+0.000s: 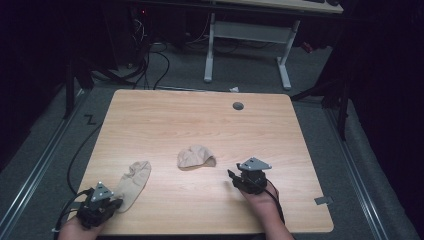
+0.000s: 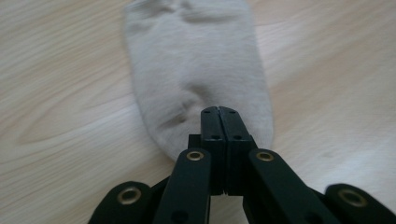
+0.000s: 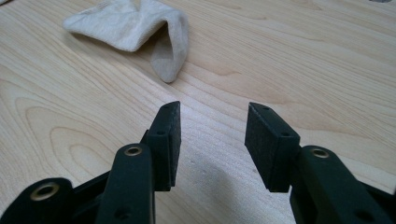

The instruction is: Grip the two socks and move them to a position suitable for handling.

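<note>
Your left gripper (image 2: 219, 111), at the table's (image 1: 200, 115) near-left corner, is closed, seemingly pinching the flat sock (image 2: 201, 70). Your right gripper (image 3: 212, 140) gapes, crumpled sock (image 3: 135, 25) ahead.

The high view is dim, and its corners fall to almost black; the table (image 1: 200, 125) is the only well lit area, perhaps from a lamp above. Both gripper views are bright and even. Ahead of the left gripper (image 2: 218, 112) the sock (image 2: 196, 60) becomes soft at its far end. Under the right gripper (image 3: 212, 140) lies a faint shadow, and the nearest jaw parts are blurred.
</note>
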`<control>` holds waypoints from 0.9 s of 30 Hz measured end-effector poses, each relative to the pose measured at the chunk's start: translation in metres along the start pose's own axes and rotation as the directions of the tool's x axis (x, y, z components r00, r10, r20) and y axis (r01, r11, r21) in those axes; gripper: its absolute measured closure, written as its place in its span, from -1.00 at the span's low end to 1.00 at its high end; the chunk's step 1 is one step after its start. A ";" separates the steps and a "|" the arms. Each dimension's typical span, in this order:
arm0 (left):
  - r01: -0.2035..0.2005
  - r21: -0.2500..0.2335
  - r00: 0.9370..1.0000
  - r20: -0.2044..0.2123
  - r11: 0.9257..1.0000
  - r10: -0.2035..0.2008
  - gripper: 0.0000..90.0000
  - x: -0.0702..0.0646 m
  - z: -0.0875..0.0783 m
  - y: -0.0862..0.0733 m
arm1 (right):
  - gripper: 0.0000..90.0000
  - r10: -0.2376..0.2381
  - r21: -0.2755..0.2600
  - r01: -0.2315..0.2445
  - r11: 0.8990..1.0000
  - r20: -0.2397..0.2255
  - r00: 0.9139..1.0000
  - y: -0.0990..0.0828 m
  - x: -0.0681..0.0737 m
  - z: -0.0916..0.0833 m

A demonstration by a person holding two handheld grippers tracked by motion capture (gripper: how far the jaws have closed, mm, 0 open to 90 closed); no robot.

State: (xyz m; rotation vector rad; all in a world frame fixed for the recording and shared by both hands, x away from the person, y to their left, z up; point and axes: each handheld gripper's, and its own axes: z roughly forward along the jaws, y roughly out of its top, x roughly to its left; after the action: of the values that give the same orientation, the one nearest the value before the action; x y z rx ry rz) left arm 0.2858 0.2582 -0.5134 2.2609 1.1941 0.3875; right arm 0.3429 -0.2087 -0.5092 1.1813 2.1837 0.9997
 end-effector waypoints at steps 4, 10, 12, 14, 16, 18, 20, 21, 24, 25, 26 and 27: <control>0.062 0.005 0.995 -0.077 0.998 -0.061 0.94 0.018 -0.001 -0.001 | 0.24 0.002 -0.003 -0.002 1.000 0.003 1.000 0.000 0.000 -0.001; 0.153 -0.154 0.982 -0.085 0.976 -0.167 0.91 0.028 -0.006 0.012 | 0.28 -0.003 0.004 0.003 1.000 0.007 1.000 -0.004 -0.002 -0.004; 0.142 -0.208 0.985 -0.068 0.968 -0.160 0.91 0.022 -0.005 0.023 | 0.31 0.016 0.012 -0.016 1.000 0.007 1.000 -0.007 -0.004 -0.006; 0.112 -0.212 0.989 -0.073 0.971 -0.130 0.91 0.015 0.005 0.036 | 0.32 0.034 0.013 -0.034 0.999 0.005 0.999 -0.009 -0.008 -0.008; 0.091 -0.172 0.992 -0.067 0.981 -0.104 0.92 0.010 0.021 0.044 | 0.32 0.053 0.012 -0.053 0.999 0.006 0.999 -0.011 -0.011 -0.011; 0.067 -0.114 0.994 -0.081 0.991 -0.076 0.96 0.006 0.036 0.049 | 0.27 0.066 0.002 -0.066 0.998 0.001 0.998 -0.014 -0.013 -0.016; 0.081 -0.081 0.993 -0.078 0.993 -0.087 0.98 0.008 0.046 0.053 | 0.25 0.087 -0.007 -0.087 0.996 -0.001 0.996 -0.018 -0.016 -0.021; 0.086 -0.083 0.993 -0.072 0.993 -0.092 1.00 0.009 0.048 0.055 | 0.24 0.090 -0.013 -0.090 0.996 0.010 0.996 -0.020 -0.017 -0.023; 0.068 -0.086 0.997 -0.041 0.994 -0.072 1.00 0.006 0.052 0.060 | 0.23 0.095 -0.018 -0.095 0.995 0.027 0.995 -0.025 -0.020 -0.031; 0.059 -0.088 0.998 -0.031 0.994 -0.062 1.00 0.004 0.053 0.061 | 0.22 0.083 -0.013 -0.083 0.996 0.031 0.996 -0.027 -0.020 -0.033; 0.050 -0.089 0.999 -0.018 0.995 -0.052 1.00 0.001 0.054 0.062 | 0.22 0.072 -0.010 -0.072 0.997 0.035 0.997 -0.028 -0.019 -0.034; 0.033 -0.092 0.999 0.001 0.995 -0.033 1.00 -0.004 0.055 0.063 | 0.23 0.067 -0.006 -0.067 0.998 0.035 0.997 -0.029 -0.019 -0.034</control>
State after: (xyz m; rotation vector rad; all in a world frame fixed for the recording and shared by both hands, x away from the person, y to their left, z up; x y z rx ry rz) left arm 0.3525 0.2077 -0.5210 2.1600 1.1882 0.4219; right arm 0.3147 -0.2480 -0.5090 1.2684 2.1260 1.0031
